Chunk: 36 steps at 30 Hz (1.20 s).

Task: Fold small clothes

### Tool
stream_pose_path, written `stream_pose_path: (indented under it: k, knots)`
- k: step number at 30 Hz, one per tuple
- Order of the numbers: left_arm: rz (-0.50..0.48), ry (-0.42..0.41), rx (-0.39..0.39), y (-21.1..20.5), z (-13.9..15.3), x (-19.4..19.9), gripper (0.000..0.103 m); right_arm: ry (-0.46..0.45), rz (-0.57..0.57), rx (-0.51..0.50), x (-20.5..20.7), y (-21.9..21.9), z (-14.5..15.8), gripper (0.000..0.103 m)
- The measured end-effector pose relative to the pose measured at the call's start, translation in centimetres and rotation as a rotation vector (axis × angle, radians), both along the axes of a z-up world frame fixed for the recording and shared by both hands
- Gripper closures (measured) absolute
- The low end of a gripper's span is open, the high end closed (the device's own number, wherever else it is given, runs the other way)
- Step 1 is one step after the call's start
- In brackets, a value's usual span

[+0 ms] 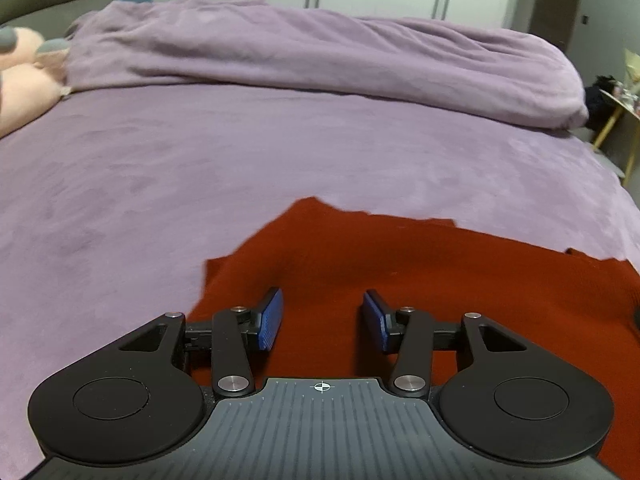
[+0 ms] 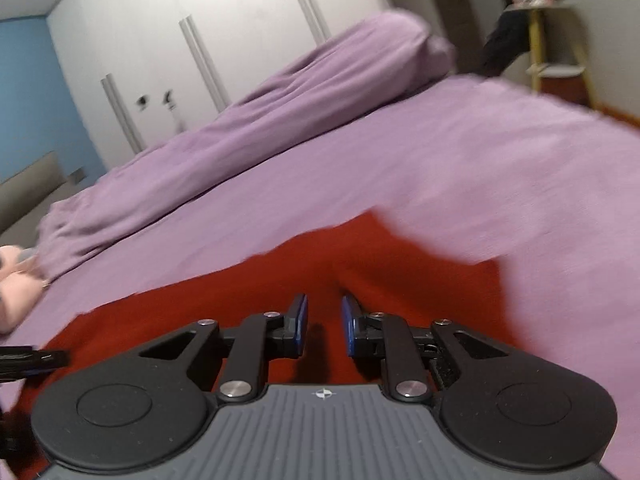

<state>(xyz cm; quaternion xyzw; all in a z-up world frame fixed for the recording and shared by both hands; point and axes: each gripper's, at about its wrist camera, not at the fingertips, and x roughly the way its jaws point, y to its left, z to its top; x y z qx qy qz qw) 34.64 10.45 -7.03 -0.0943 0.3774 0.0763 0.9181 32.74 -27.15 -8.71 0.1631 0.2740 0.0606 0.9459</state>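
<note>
Below both tools, a red garment (image 1: 360, 264) is spread on the purple bed (image 1: 160, 160). Nothing is gripped: the left gripper (image 1: 323, 320) is held half open, the right gripper (image 2: 324, 326) narrowly parted.

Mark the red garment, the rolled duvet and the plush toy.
Red garment (image 1: 400, 264): left wrist view, its flat middle.
Rolled duvet (image 1: 320, 56): left wrist view, middle of the roll.
Plush toy (image 1: 20, 84): left wrist view, its pink body at the frame edge.
</note>
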Motion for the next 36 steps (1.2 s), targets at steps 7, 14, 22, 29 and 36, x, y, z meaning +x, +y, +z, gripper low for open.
stream_pose_path:
  k: [7,14,22,29,36]
  knots:
    - [0.009,0.026,0.043,0.6,0.2,-1.1,0.053,0.002,-0.024,-0.157,-0.6,1.6,0.2,0.085]
    - [0.028,0.055,0.111,2.5,0.7,-2.6,0.037,0.016,-0.108,-0.462,-3.0,5.3,2.6,0.064]
    - [-0.004,0.128,-0.350,10.7,0.1,-8.2,0.037,0.010,0.160,-0.281,-12.2,6.4,4.1,0.063]
    - [-0.049,0.156,-0.574,11.1,-1.8,-8.2,0.041,0.071,0.257,-0.160,-15.2,9.2,3.2,0.063]
    - [-0.015,0.140,-0.672,11.5,-3.3,-6.7,0.071,0.079,0.299,-0.157,-15.2,10.8,3.5,0.075]
